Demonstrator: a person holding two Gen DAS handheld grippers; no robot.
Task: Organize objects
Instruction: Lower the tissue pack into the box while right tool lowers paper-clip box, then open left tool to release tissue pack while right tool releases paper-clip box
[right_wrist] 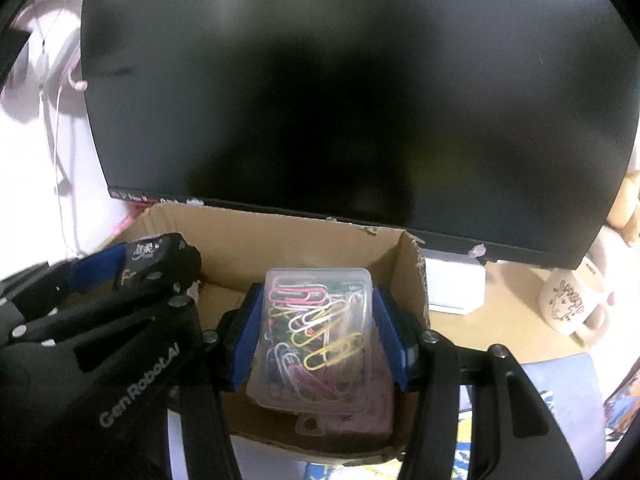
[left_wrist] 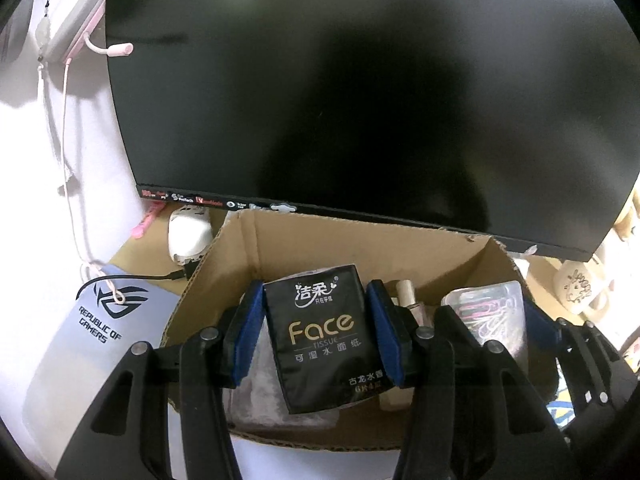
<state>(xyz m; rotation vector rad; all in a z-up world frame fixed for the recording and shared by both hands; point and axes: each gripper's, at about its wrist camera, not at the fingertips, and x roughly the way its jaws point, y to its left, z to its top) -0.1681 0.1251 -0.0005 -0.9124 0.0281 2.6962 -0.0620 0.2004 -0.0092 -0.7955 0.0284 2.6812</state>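
Observation:
My left gripper [left_wrist: 316, 332] is shut on a black tissue pack [left_wrist: 324, 340] marked "Face" and holds it over the open cardboard box [left_wrist: 256, 240]. My right gripper [right_wrist: 316, 336] is shut on a clear plastic case of coloured paper clips [right_wrist: 316, 340] and holds it over the right half of the same box [right_wrist: 240, 228]. The case also shows in the left wrist view [left_wrist: 492, 312], and the left gripper with its pack shows in the right wrist view [right_wrist: 156, 258]. A small bottle [left_wrist: 408, 300] stands in the box between the two grippers. A pink packet [right_wrist: 380, 408] lies under the case.
A large dark monitor [left_wrist: 360, 80] rises right behind the box. A white mouse [left_wrist: 188, 236] and a pink pen [left_wrist: 146, 220] lie to the left. A grey ROG mat [left_wrist: 92, 328] covers the desk. A cream mug [right_wrist: 572, 304] and a white block [right_wrist: 456, 288] stand at right.

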